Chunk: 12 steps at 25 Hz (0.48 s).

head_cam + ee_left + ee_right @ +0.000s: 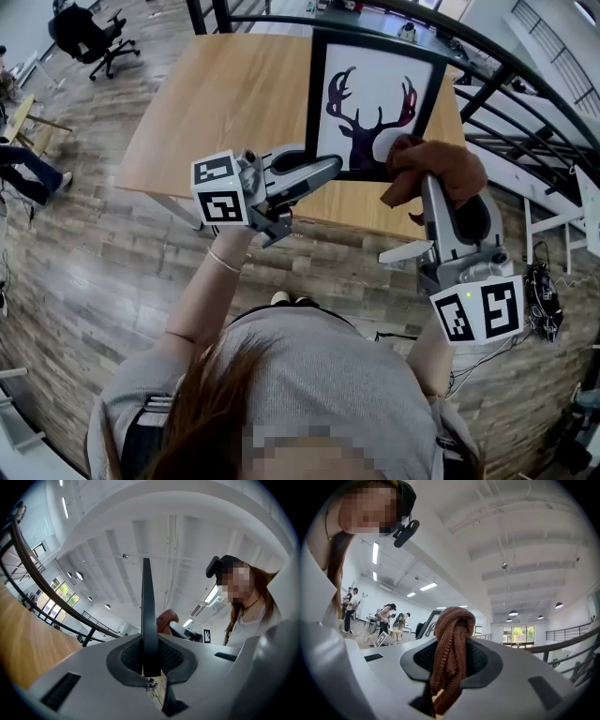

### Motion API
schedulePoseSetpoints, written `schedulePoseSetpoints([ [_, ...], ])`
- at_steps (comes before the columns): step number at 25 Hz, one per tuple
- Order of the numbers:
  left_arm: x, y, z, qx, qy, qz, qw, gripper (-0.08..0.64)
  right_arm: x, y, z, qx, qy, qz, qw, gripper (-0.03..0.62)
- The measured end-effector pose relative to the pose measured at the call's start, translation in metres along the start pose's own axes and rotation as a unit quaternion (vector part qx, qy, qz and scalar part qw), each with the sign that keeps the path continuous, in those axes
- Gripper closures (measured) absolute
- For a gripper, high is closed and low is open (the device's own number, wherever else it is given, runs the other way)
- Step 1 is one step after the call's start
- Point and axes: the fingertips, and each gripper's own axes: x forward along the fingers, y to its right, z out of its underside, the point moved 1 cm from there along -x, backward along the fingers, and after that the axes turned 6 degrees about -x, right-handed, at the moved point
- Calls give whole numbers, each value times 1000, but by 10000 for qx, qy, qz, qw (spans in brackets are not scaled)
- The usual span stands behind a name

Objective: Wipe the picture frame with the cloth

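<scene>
Left arm reached forward from lower left, wrist bent, left gripper (322, 172) pointing across toward the lower left corner of the picture frame (375, 101). Its jaws were clamped on the frame's thin black edge, which ran edge-on up between the pads in the left gripper view (146, 606). The frame, with a deer-head print, stood over the wooden table (234, 103). Right arm was tucked close to the body, right gripper (433, 186) pointing away toward the frame's lower right corner. Its jaws were closed on a bunched brown cloth (441, 161), which overlapped that corner; contact unclear. Cloth filled the jaw gap in the right gripper view (452, 634).
</scene>
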Motion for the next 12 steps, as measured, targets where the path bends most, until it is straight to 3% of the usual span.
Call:
schedulePoseSetpoints([
  [5,0,1,3,158,-360,115,9992,522,29,25,-52,-530,270,485,9970,459],
  [8,-1,6,1,471,-590,228,9969,522,50,30,-70,-653,396,699,9946,459],
  [12,-5,12,-10,808,-585,313,9945,522,65,26,-75,-639,427,838,9935,459],
])
